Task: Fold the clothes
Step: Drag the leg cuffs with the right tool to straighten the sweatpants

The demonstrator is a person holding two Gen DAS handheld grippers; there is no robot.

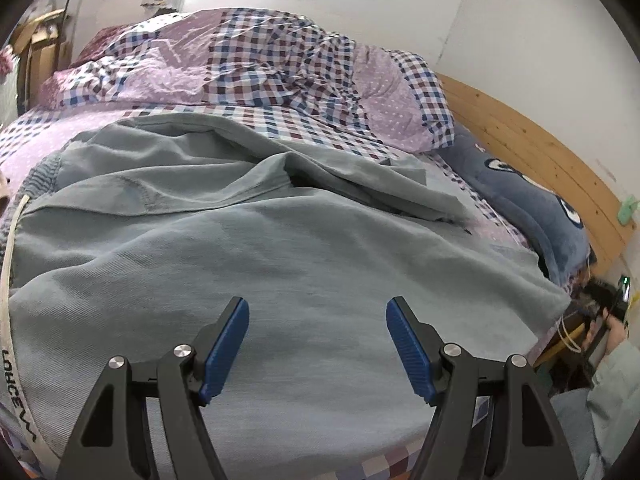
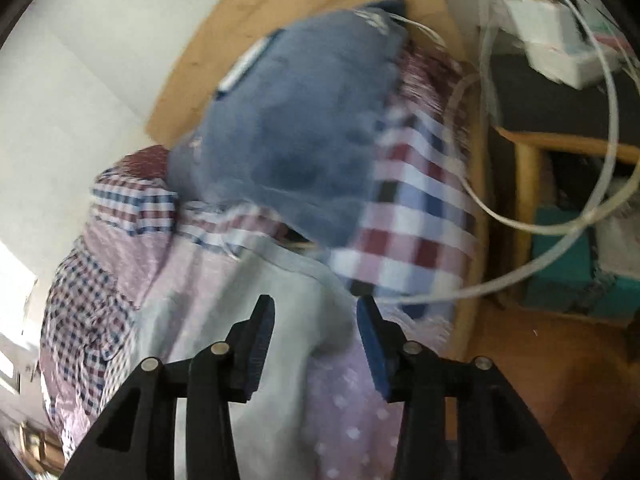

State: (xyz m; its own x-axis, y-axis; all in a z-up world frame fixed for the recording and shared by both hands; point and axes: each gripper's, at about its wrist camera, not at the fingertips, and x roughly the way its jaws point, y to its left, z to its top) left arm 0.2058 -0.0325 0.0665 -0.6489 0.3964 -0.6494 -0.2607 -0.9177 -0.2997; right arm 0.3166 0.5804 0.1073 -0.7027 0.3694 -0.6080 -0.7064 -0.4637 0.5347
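A pale grey-blue garment (image 1: 248, 248) lies spread and rumpled over the bed, with a ribbed waistband (image 1: 38, 176) and a white drawstring (image 1: 6, 280) at the left. My left gripper (image 1: 318, 312) hovers open just above its near part, nothing between the blue pads (image 1: 226, 344). In the blurred right wrist view, one end of the same garment (image 2: 280, 300) lies on the sheet. My right gripper (image 2: 316, 312) is open above that end, empty.
A checked and lilac quilt (image 1: 248, 60) is heaped at the back of the bed. A blue plush pillow (image 1: 532, 200) (image 2: 292, 140) leans by the wooden headboard (image 1: 532, 148). A white cable (image 2: 560, 228), a side table (image 2: 532, 152) and a person's sleeve (image 1: 616, 376) are beside the bed.
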